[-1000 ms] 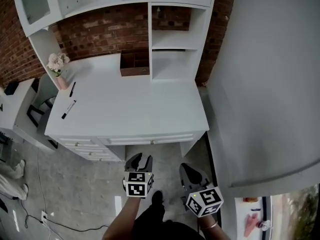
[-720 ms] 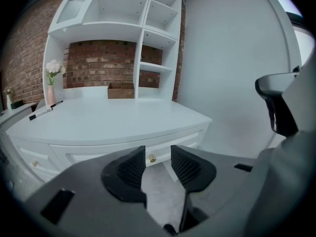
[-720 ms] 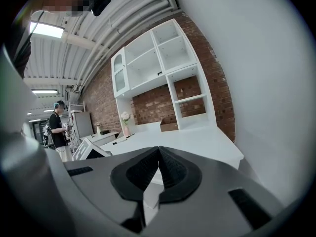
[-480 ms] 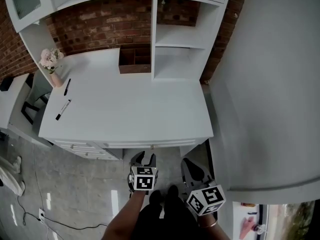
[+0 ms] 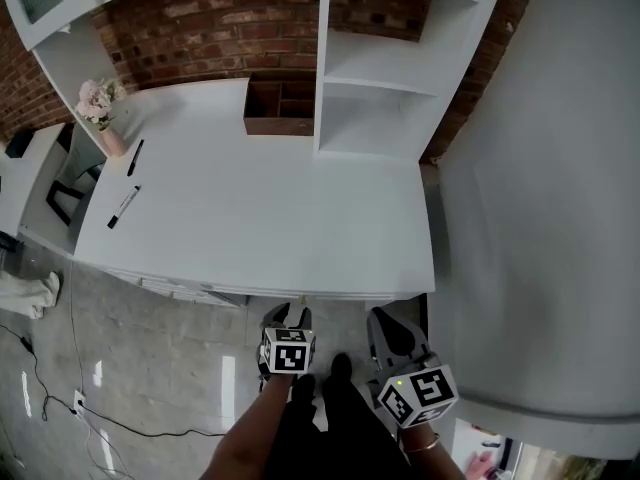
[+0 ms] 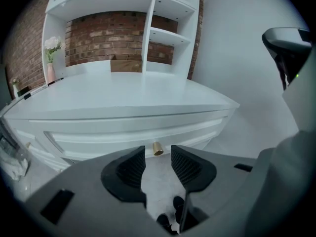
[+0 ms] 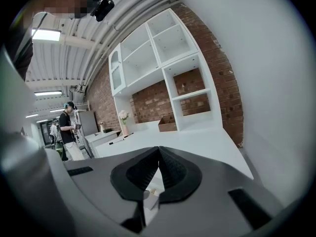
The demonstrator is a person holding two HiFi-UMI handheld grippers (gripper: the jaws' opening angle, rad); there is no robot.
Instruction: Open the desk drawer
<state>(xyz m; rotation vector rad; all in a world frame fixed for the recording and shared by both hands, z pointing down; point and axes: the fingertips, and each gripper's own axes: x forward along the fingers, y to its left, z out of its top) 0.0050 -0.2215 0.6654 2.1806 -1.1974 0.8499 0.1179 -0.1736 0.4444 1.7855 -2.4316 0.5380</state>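
The white desk (image 5: 260, 218) fills the head view, and its drawer front (image 6: 133, 132) runs under the front edge in the left gripper view. A small brass knob (image 6: 157, 148) sticks out of that drawer. My left gripper (image 6: 158, 157) is open, its jaws spread with the knob just beyond the tips and nothing between the pads. In the head view the left gripper (image 5: 287, 316) hangs just before the desk's front edge. My right gripper (image 5: 388, 328) is beside it on the right, empty. In the right gripper view my right gripper (image 7: 158, 151) has its tips together.
A brown wooden organiser (image 5: 280, 108), a pink vase of flowers (image 5: 100, 113) and two pens (image 5: 124, 206) lie on the desk. Side drawers (image 5: 180, 290) sit under the desk's left part. A white wall (image 5: 540, 218) closes the right side. A person (image 7: 66, 127) stands far off.
Both grippers have come closer to the desk's front edge. The left one has sunk and now faces the drawer front.
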